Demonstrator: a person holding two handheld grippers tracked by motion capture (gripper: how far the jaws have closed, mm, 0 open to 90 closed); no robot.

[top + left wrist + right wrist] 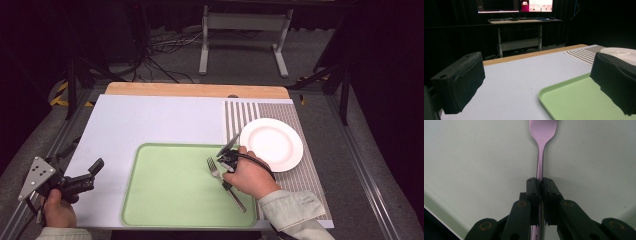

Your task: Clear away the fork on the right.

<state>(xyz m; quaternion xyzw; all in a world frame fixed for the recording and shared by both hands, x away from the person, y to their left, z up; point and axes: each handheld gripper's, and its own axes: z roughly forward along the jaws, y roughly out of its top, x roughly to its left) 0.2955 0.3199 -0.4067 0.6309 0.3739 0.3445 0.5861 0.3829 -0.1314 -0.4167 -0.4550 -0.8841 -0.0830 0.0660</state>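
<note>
The fork [540, 167] is pinched mid-handle by the right tool [540, 185]; a level lift is advised. The left tool [536, 82] is spread.

left tongs [95, 166] spread wide, right tongs [540, 185] clamped tight

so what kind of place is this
Probably a lab or recording studio rather than a kitchen: black curtains surround the table, cables lie on the floor, and lit monitors sit on a desk behind.
</note>
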